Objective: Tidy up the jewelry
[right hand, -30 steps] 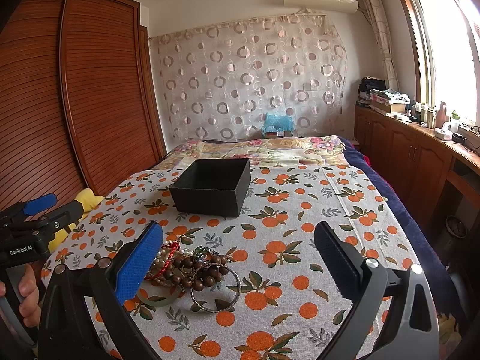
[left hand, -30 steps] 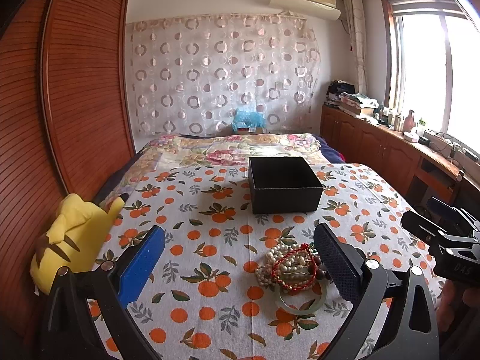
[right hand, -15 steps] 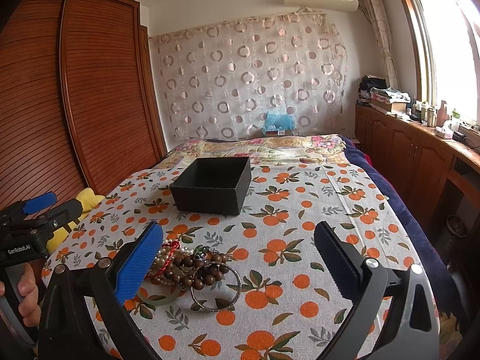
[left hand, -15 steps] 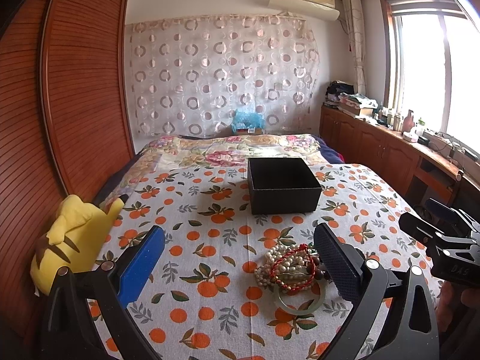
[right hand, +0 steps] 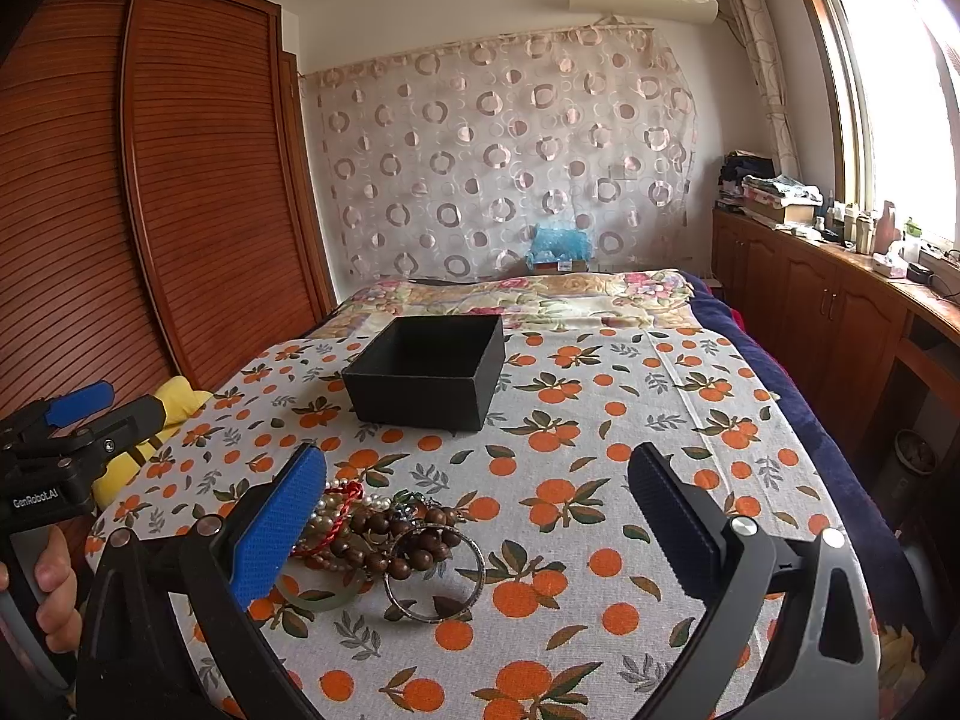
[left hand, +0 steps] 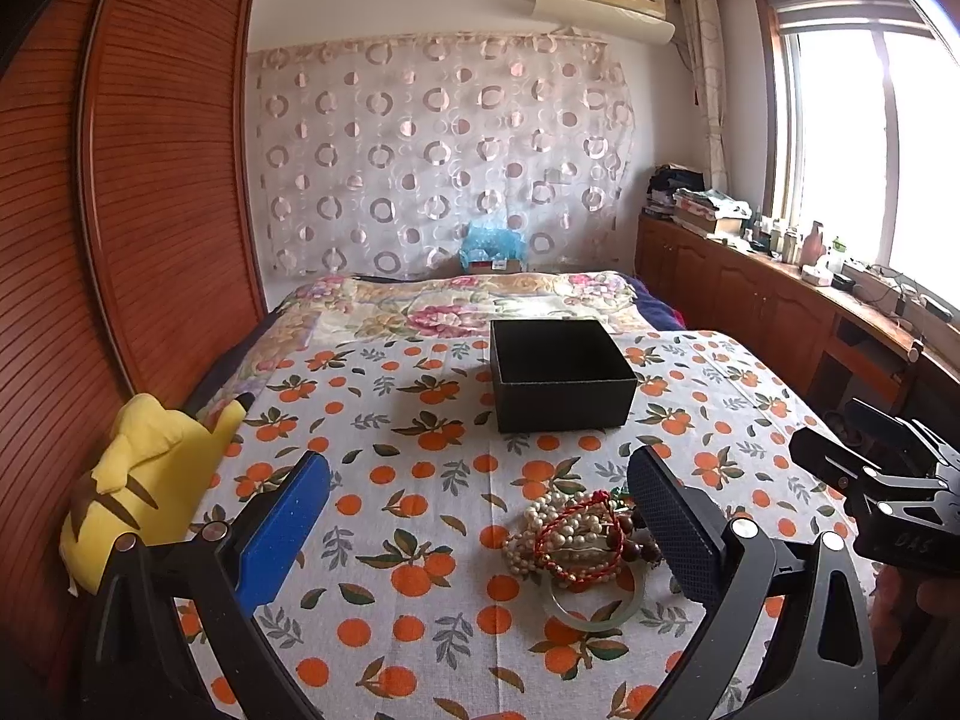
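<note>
Two grippers: I have my left gripper (left hand: 477, 516) and my right gripper (right hand: 477, 513) both held above the bed, each with its jaws spread wide and nothing between the pads.
Jewelry pile: the heap (left hand: 576, 531) lies on the orange-print cloth (left hand: 420, 420), just inside my left gripper's right finger; seen from my right gripper it (right hand: 384, 531) sits against the blue left pad (right hand: 279, 528), partly hidden behind it.
What is in the pile: I make out pearl strands (left hand: 543, 519), a red cord bracelet (left hand: 576, 540), dark wooden beads (right hand: 384, 531), a pale green bangle (left hand: 594, 606) and a metal bangle (right hand: 435, 573); all tangled, touching one another.
Box: the black box (left hand: 561, 378) stands open ahead of both grippers, beyond the pile and well apart from it; I cannot see its floor from here, so I cannot tell whether anything is inside.
Progress: I judge the task barely begun, since the whole heap is outside the box.
Left to do: every piece, as far as I can see, needs lifting out and carrying forward into the box.
Next move: I would close on a loose piece at the pile's edge, likely a bangle.
Risk: the strands may drag neighbours along.
Bystander: a yellow plush (left hand: 132, 480) lies off to my left gripper's left.
</note>
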Available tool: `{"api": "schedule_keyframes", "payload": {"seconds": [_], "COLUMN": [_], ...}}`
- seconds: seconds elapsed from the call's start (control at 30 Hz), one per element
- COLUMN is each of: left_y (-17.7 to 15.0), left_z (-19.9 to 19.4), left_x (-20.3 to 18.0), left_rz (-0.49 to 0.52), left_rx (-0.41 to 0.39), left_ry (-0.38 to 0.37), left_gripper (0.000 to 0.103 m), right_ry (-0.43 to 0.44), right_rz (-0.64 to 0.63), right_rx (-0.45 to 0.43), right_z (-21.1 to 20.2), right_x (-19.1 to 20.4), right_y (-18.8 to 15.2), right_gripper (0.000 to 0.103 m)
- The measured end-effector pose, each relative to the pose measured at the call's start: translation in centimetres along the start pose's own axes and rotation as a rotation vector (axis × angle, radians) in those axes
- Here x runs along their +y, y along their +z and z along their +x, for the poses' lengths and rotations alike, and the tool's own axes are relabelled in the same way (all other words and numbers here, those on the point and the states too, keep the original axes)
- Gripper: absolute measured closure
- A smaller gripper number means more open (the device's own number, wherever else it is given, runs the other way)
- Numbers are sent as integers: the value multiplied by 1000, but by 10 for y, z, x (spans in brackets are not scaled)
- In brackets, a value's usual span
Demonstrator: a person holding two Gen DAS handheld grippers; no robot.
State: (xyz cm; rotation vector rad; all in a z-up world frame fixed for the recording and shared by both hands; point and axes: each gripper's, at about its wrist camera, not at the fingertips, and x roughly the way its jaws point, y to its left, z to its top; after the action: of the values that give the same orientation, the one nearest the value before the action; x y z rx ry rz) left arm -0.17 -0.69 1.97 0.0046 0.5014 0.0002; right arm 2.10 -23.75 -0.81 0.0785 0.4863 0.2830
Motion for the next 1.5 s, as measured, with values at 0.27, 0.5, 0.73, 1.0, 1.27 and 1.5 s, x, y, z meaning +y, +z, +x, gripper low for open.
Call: {"api": "schedule_keyframes", "payload": {"seconds": [0.27, 0.5, 0.73, 1.0, 1.27, 1.5], "left_y": [-4, -3, -3, -1, -12, -24], "left_z": [1, 0, -1, -3, 17, 40], "left_x": [1, 0, -1, -3, 4, 11], "left_rz": [-2, -2, -3, -3, 12, 24], "left_rx": [-1, -2, -2, 5, 61, 120], "left_ry": [3, 3, 2, 4, -25, -67], "left_gripper": [7, 7, 7, 7, 7, 7], "right_ry": [0, 0, 1, 5, 43, 74], "right_rz": [-2, -1, 0, -4, -46, -73], "right_rx": [1, 1, 1, 9, 88, 164], "right_z": [1, 1, 1, 3, 18, 32], "right_x": [1, 1, 1, 2, -3, -14], "right_y": [0, -1, -1, -3, -20, -30], "right_gripper": [2, 2, 2, 2, 2, 17]}}
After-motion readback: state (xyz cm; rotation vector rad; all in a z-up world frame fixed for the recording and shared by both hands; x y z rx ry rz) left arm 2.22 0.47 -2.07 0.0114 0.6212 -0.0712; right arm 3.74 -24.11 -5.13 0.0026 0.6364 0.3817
